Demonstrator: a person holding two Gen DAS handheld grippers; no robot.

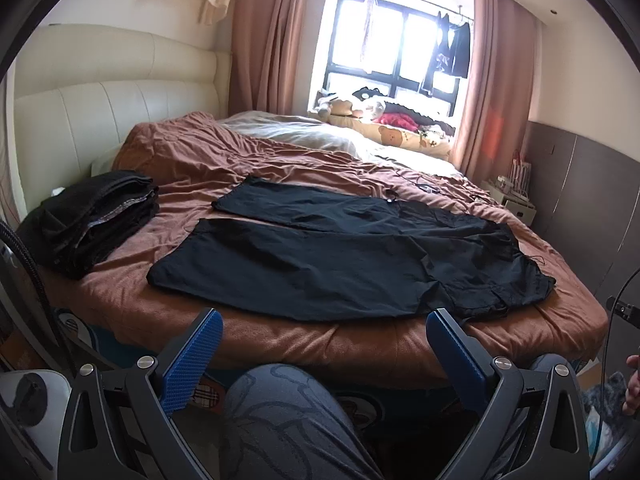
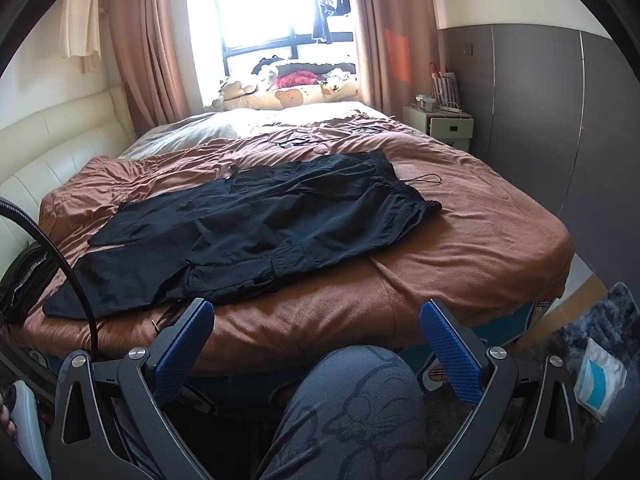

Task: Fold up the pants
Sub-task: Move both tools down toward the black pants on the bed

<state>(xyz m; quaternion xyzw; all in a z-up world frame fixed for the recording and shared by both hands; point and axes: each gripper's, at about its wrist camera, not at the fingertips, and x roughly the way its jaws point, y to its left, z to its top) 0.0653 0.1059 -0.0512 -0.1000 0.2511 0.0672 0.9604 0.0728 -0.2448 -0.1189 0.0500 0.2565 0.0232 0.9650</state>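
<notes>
Closest to both cameras is the person's knee (image 1: 288,412) in grey patterned trousers, seen between the blue-padded fingers of each tool. Left gripper (image 1: 324,320) has its fingers spread wide apart, holding nothing, poised off the near edge of the bed. Right gripper (image 2: 316,312) is likewise spread wide and holds nothing, also short of the near edge.

Beyond them, a brown bedspread (image 1: 304,336) covers the bed. Black pants (image 1: 344,252) lie flat and unfolded on it, near the front edge. Their two legs run toward the person's left, side by side with a narrow gap between them, and the waistband, with a loose drawcord, points right. Neither gripper touches them.

Left of the leg ends, a stack of folded dark clothes (image 1: 92,220) sits beside the cream padded headboard (image 1: 100,112).

Farther back, stuffed toys (image 2: 280,80) line the sill under a bright window (image 2: 256,8) framed by pink curtains. A small nightstand (image 2: 440,124) stands at the far right.
</notes>
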